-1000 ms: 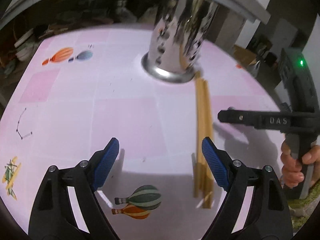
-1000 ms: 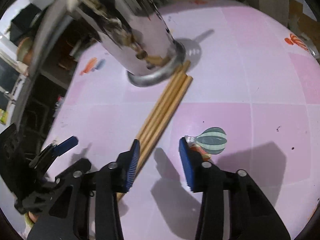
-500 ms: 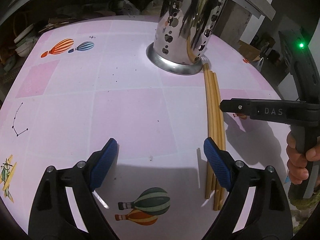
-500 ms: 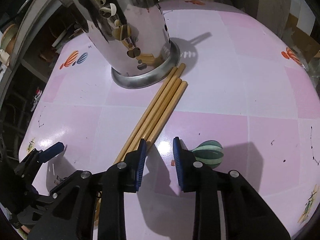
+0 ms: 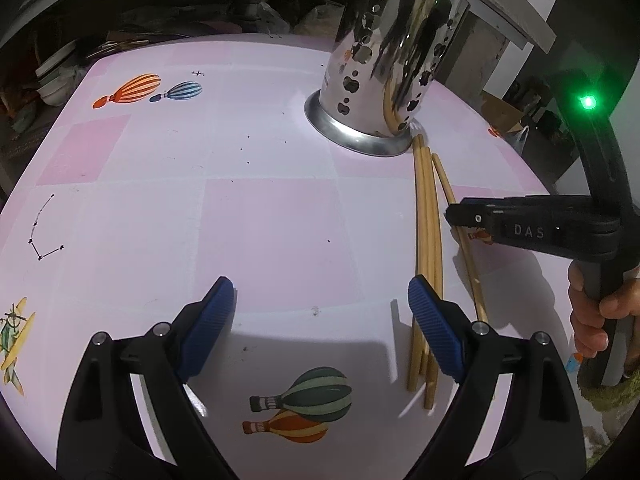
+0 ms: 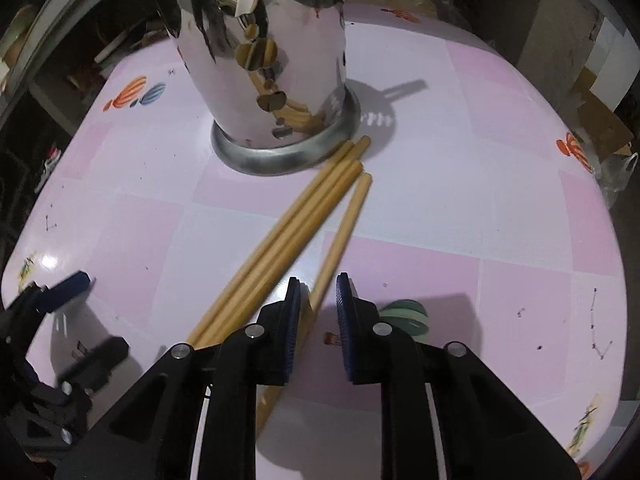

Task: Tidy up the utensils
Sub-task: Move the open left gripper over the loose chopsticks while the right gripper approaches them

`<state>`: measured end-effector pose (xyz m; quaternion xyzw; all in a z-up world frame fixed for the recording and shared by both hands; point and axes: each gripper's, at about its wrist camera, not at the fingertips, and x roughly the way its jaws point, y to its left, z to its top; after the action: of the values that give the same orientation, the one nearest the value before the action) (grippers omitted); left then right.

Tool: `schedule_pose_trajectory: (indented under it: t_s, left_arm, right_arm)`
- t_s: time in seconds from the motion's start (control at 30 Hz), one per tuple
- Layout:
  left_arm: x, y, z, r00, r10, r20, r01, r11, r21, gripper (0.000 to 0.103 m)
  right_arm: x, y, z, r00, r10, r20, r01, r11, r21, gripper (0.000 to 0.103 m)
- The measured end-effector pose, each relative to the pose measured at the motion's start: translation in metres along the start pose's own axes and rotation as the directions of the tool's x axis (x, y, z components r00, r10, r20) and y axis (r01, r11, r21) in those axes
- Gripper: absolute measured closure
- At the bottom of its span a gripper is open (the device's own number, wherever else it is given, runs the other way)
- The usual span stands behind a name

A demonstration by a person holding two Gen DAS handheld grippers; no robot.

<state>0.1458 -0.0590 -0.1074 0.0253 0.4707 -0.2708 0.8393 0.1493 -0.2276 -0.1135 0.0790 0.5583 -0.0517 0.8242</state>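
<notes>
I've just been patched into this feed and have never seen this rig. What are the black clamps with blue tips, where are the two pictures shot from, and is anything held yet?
No robot here: a person holds a hand-operated tool in each hand, with a fisheye camera looking along its two blue-padded fingers. One picture comes from the left tool, which is wide open over the pink table. The other comes from the right tool, whose fingers are close together around one chopstick that is angled away from the rest; whether the pads touch it is unclear. The left view also shows the right tool from the side. The other chopsticks lie side by side, their ends by the shiny perforated utensil holder.
</notes>
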Motion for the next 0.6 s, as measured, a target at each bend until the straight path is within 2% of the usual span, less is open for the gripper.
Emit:
schedule_pose_trajectory:
  t_s: [0.2, 0.4, 0.47, 0.6]
  left_arm:
    - [-0.001, -0.007, -0.001, 0.999, -0.036, 0.01, 0.035, 0.999, 0.038, 0.018]
    - [0.004, -0.023, 0.001, 0.996, -0.088, 0.008, 0.087, 0.993, 0.082, 0.018]
    - [0.006, -0.028, 0.001, 0.996, -0.094, 0.003, 0.093, 0.991, 0.096, 0.024]
    - [0.016, -0.037, -0.002, 0.997, -0.067, -0.036, 0.071, 0.99, 0.12, 0.044]
  right_arm:
    - [-0.006, -0.019, -0.012, 1.0, -0.013, -0.008, 0.013, 0.999, -0.036, 0.085]
    - [-0.016, -0.056, -0.03, 1.0, -0.001, 0.008, 0.001, 1.0, -0.001, 0.085]
    - [-0.018, -0.062, -0.036, 1.0, 0.019, 0.018, -0.019, 1.0, 0.016, 0.085]
    - [-0.019, -0.068, -0.041, 0.999, 0.039, 0.037, -0.04, 0.999, 0.031, 0.085]
